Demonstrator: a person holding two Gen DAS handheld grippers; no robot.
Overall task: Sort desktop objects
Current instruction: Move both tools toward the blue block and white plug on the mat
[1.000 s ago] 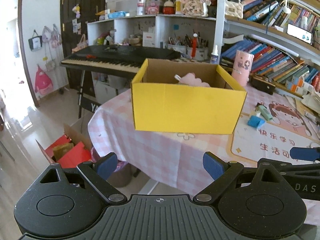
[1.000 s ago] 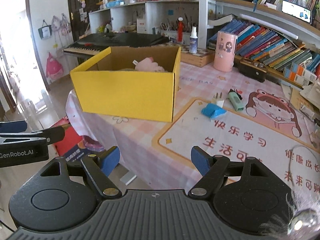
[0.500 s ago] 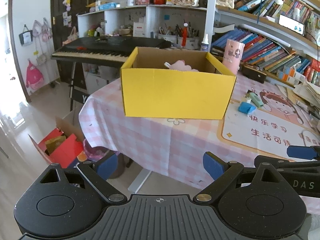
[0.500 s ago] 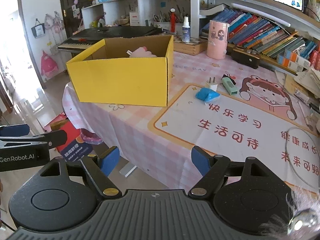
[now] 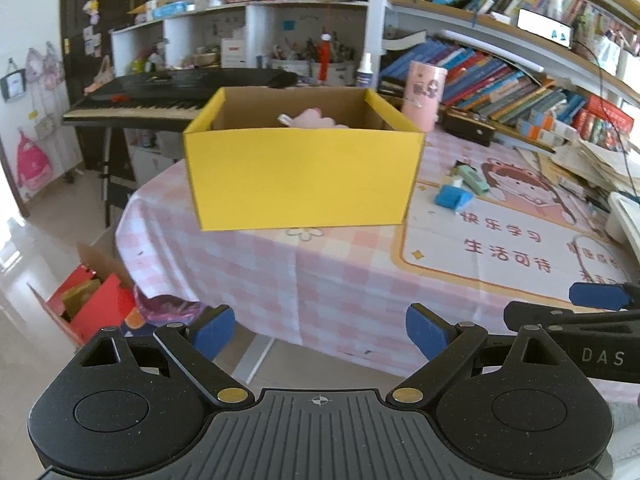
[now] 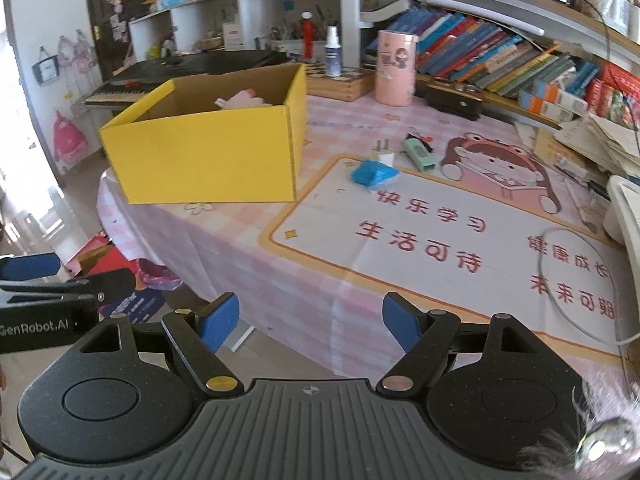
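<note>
A yellow cardboard box (image 5: 302, 178) (image 6: 208, 152) is set near the edge of a round table (image 5: 340, 276) (image 6: 280, 264) with a pink checked cloth. Its top is open, and something soft and pink (image 5: 316, 117) (image 6: 244, 100) can be seen inside it. Just to the right of the box, a blue folded cloth (image 6: 374, 173) (image 5: 452, 198), a small white plug (image 6: 385, 155) and a light green stick-shaped thing (image 6: 418, 154) (image 5: 474, 176) are laid close together on a picture mat (image 6: 440, 232). A pink tube-shaped tin (image 6: 396, 66) (image 5: 424, 94) is stood further back, by a row of books (image 6: 500, 60).

The left gripper (image 5: 318, 330) is held low in front of the table edge, well apart from the box. Its blue fingers are spread wide and nothing is held between them. The right gripper (image 6: 310, 318) is held beside it, with its fingers also spread wide and nothing gripped.
</note>
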